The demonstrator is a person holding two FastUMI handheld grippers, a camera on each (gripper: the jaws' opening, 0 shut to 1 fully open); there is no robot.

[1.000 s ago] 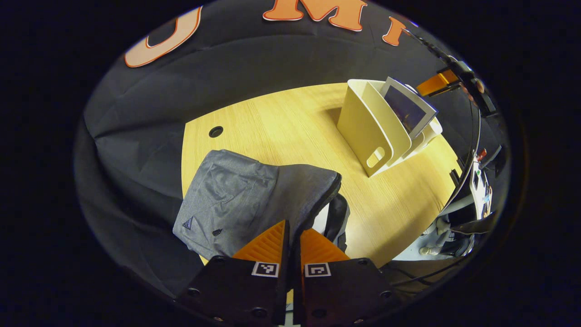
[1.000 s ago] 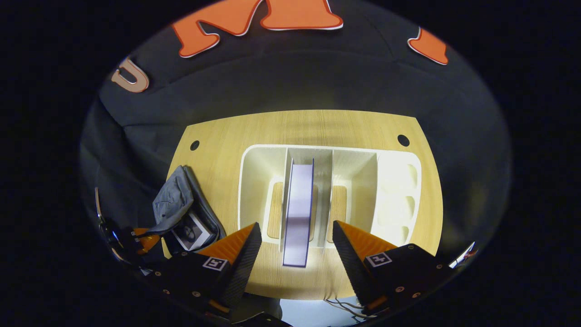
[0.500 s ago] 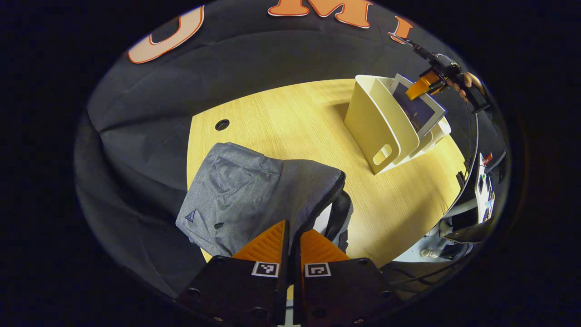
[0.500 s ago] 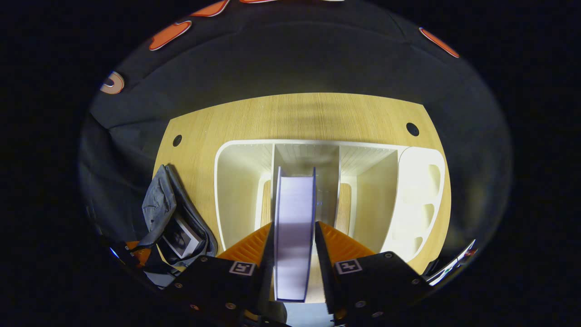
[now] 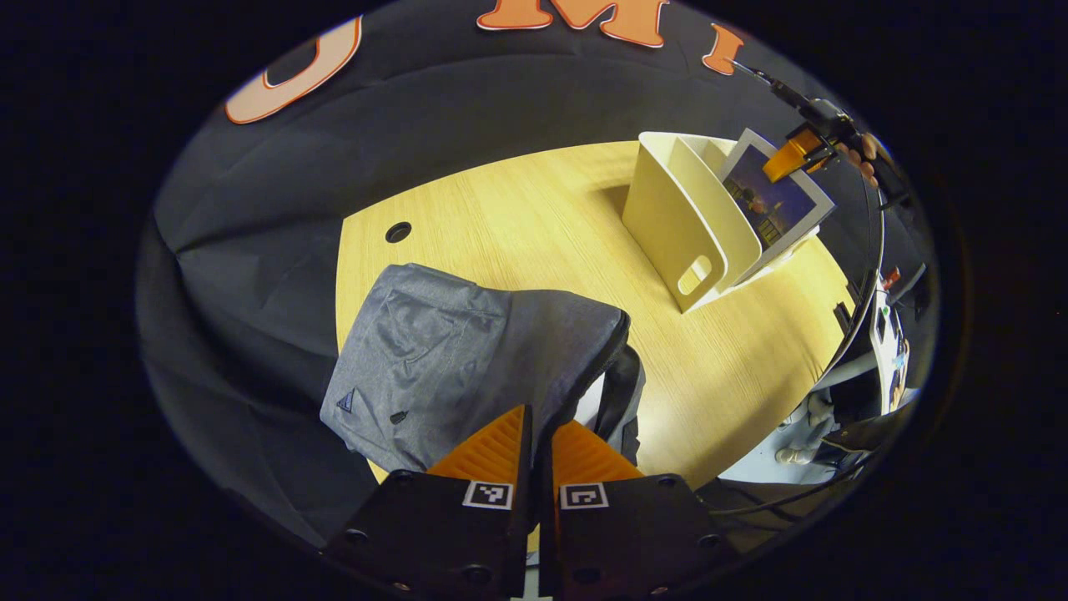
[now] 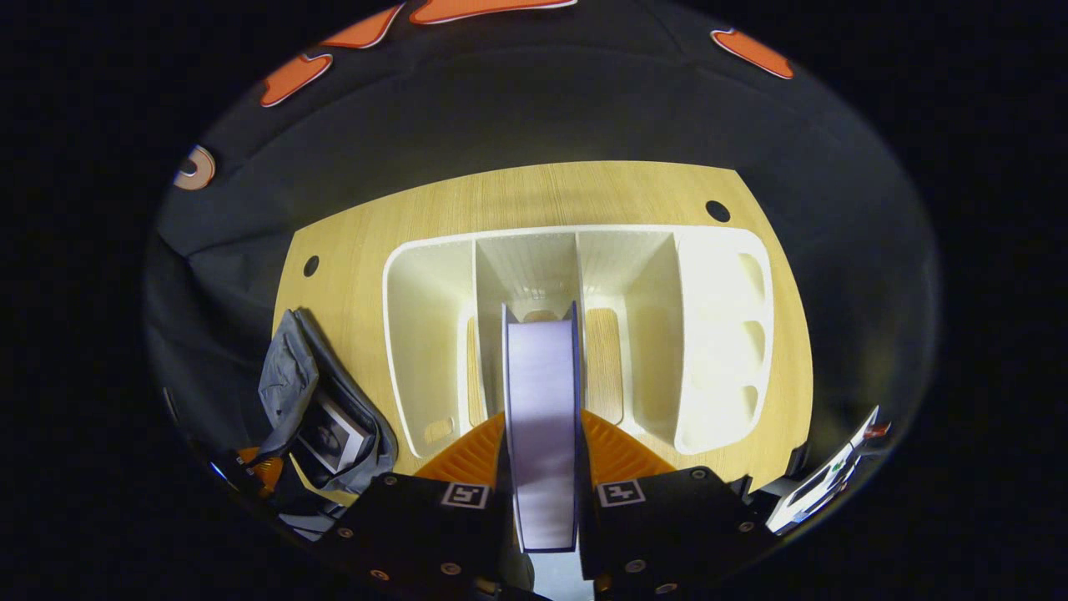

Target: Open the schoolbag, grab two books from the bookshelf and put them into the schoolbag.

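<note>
In the left gripper view, the grey schoolbag (image 5: 467, 367) lies on the left part of the wooden table (image 5: 534, 225), its open edge held up by the left tongs (image 5: 538, 434), whose fingers are clenched on the fabric with almost no gap between them. A white page edge shows in the bag's mouth just right of the fingers; the rest of the inside is hidden by the flap. Further right stands the cream bookshelf (image 5: 676, 225), and at its far side a book (image 5: 776, 204) with a dark cover is tilted and partly risen out of its slot, the right tongs (image 5: 793, 159) gripping its top corner; the hand behind them is cut off at the edge

In the right gripper view, the schoolbag (image 6: 300, 401) sits low on the left with a first book (image 6: 332, 434) showing in its opening. In the middle the second book (image 6: 542, 434) is seen edge-on, grasped between the fingers of the right tongs (image 6: 542, 451), which press on both covers. Its lower end hides the middle compartment of the bookshelf (image 6: 717, 334) behind it
</note>
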